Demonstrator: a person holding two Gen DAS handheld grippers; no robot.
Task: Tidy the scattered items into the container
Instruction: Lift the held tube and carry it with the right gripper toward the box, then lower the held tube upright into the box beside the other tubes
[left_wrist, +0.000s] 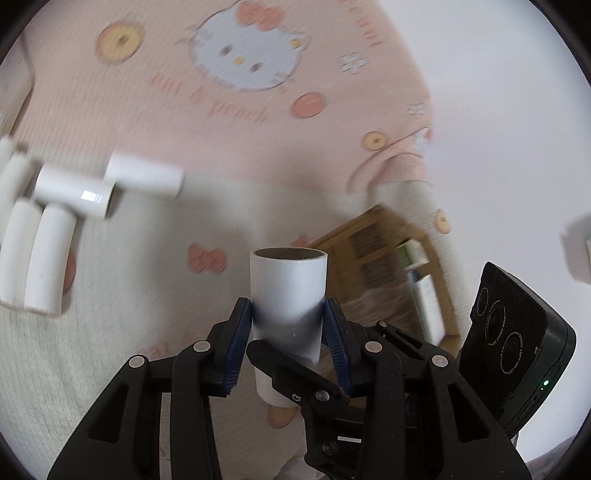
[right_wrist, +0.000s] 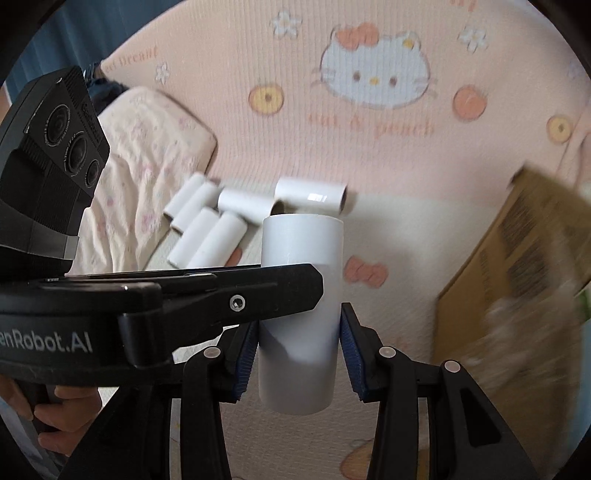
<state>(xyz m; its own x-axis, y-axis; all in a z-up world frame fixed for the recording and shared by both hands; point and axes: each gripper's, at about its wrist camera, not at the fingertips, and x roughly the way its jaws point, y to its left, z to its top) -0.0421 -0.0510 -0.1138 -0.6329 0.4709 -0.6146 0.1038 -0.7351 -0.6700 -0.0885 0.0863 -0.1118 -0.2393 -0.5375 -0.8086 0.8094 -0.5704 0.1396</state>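
My left gripper (left_wrist: 288, 317) is shut on a white roll (left_wrist: 288, 284), held upright above the bed. My right gripper (right_wrist: 297, 339) is shut on another white roll (right_wrist: 301, 258), also upright; the left gripper's finger (right_wrist: 221, 291) crosses in front of it. Several more white rolls (left_wrist: 74, 188) lie scattered on the bedspread at the left in the left wrist view, and they show at centre left in the right wrist view (right_wrist: 218, 221). The cardboard box (left_wrist: 384, 258) stands open to the right, also in the right wrist view (right_wrist: 517, 266).
A pink and cream Hello Kitty bedspread (right_wrist: 369, 110) covers the bed. A floral pillow (right_wrist: 147, 147) lies at the left. The box holds some packaged items (left_wrist: 424, 288). A white wall (left_wrist: 498, 92) is at the right.
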